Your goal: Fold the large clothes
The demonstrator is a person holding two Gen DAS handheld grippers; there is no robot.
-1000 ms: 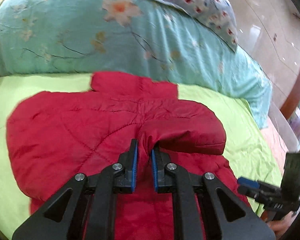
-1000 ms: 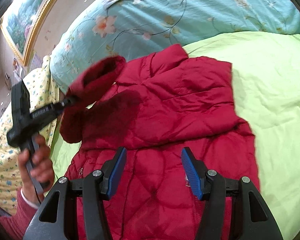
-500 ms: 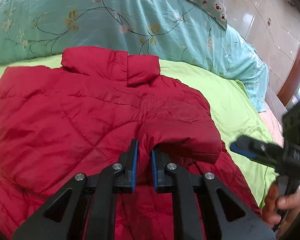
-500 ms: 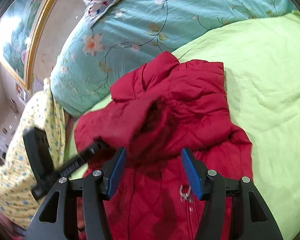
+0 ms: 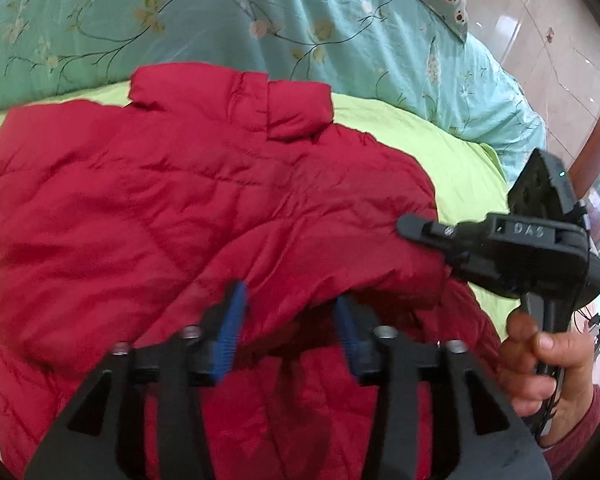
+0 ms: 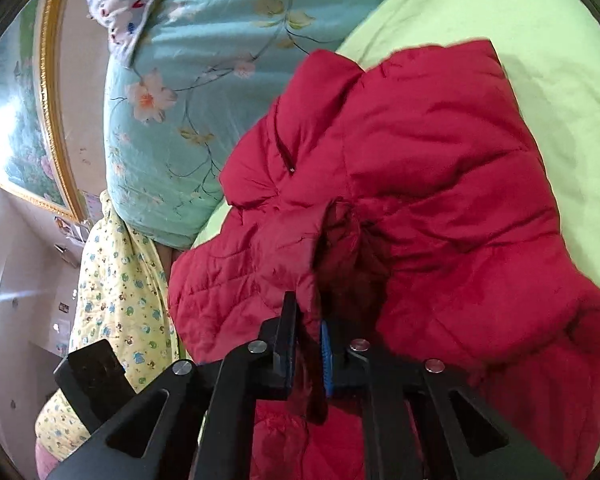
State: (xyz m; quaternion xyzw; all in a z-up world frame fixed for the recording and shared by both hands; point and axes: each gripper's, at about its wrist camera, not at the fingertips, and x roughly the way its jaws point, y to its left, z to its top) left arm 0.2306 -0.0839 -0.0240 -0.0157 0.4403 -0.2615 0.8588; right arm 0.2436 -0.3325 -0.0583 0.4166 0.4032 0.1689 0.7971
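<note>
Now, line by line:

Garment: red quilted puffer jacket [image 5: 172, 200] spread across a lime-green bed sheet [image 5: 452, 152], collar end toward a teal floral quilt [image 5: 260, 12]; one sleeve folded in over the body.

Collar: stand-up, lying flat at the far edge, just beside the quilt.

Sleeve: padded red sleeve [image 5: 340, 264] draped across the jacket front, its cuff end [image 6: 340, 240] bunched and raised off the body.

Left gripper [image 5: 288, 336]: black, with blue pads, pointed down at the sleeve fold; jaws opening — roughly halfway apart, a ridge of sleeve fabric between them, pads blurred and not seen pressing on it.

Right gripper [image 6: 309, 356]: black, seen also from the left wrist view reaching in from the right side; jaws closing, all but together, pinched on a thin dark-red flap of the cuff between the blue pads.

Right hand [image 5: 548, 364]: wrapped round the right gripper's handle, a dark red cuff at the wrist.

Bed surroundings: white pillow printed with small red and blue figures [image 6: 120, 4] beyond the quilt; pale yellow patterned cloth [image 6: 116, 280] hanging off the bed's side.

Wall: gold-framed landscape picture [image 6: 20, 120] — partly washed out by glare.

Floor: glossy beige tiles [image 5: 540, 20] past the bed's corner.
</note>
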